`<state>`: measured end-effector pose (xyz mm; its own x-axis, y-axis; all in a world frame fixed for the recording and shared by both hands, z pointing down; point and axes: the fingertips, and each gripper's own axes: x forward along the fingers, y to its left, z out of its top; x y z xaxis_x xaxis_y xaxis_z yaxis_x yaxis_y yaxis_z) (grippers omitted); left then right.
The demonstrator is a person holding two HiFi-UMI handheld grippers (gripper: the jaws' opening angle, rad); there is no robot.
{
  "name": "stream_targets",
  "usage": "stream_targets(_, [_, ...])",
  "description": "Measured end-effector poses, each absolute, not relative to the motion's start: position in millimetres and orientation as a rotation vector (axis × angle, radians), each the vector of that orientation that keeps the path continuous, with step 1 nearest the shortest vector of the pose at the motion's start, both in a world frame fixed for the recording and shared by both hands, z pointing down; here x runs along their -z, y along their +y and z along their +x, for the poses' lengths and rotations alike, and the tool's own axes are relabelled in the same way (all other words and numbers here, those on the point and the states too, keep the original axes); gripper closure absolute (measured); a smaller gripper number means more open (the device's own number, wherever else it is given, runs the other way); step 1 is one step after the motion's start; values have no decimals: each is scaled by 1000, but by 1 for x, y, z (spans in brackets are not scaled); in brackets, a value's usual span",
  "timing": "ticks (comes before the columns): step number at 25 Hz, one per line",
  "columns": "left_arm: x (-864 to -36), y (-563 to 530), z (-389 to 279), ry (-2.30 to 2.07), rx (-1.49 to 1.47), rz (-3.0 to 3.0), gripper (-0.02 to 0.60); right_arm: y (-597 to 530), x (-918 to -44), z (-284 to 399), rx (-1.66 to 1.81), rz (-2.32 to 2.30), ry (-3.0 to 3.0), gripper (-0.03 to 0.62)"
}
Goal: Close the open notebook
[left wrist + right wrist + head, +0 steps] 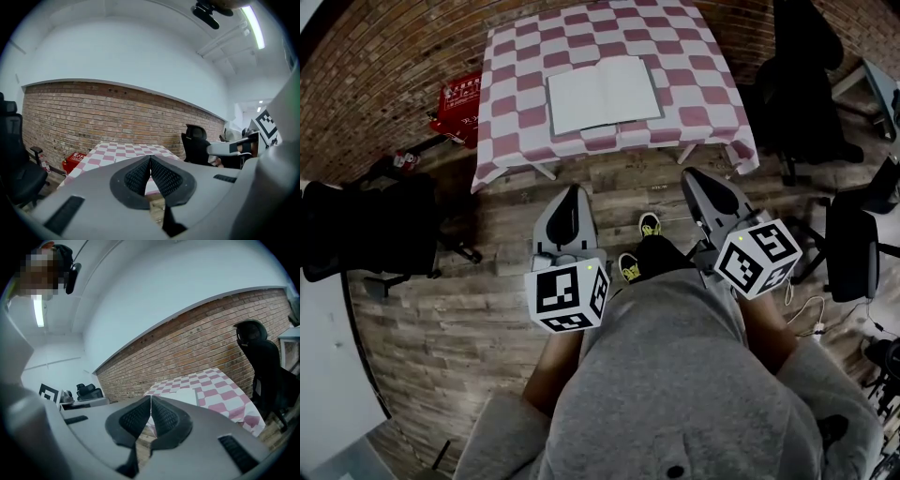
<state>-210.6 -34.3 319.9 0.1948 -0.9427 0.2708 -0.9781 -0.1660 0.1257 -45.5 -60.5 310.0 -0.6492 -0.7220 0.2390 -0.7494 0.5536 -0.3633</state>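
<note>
On table (514, 98), notebook (605, 94) lies open. Left gripper (573, 191) and right gripper (695, 174) well short of it, both jaws pressed together, empty.

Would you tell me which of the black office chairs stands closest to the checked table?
The upper-right chair in the head view, beside the checked table; the left chair and lower-right chair stand well back.

The white-paged notebook with a grey cover (603, 94) lies open and flat, blank pages up, near the middle of the pink-and-white checked tabletop (694, 75).
</note>
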Motion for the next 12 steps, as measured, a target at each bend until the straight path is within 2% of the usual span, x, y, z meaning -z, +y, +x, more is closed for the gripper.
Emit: stream_targets(12, [-325,-56,-212,-1828,-194,2193,571,-90,-310,-35,-674,1333,-2703,568])
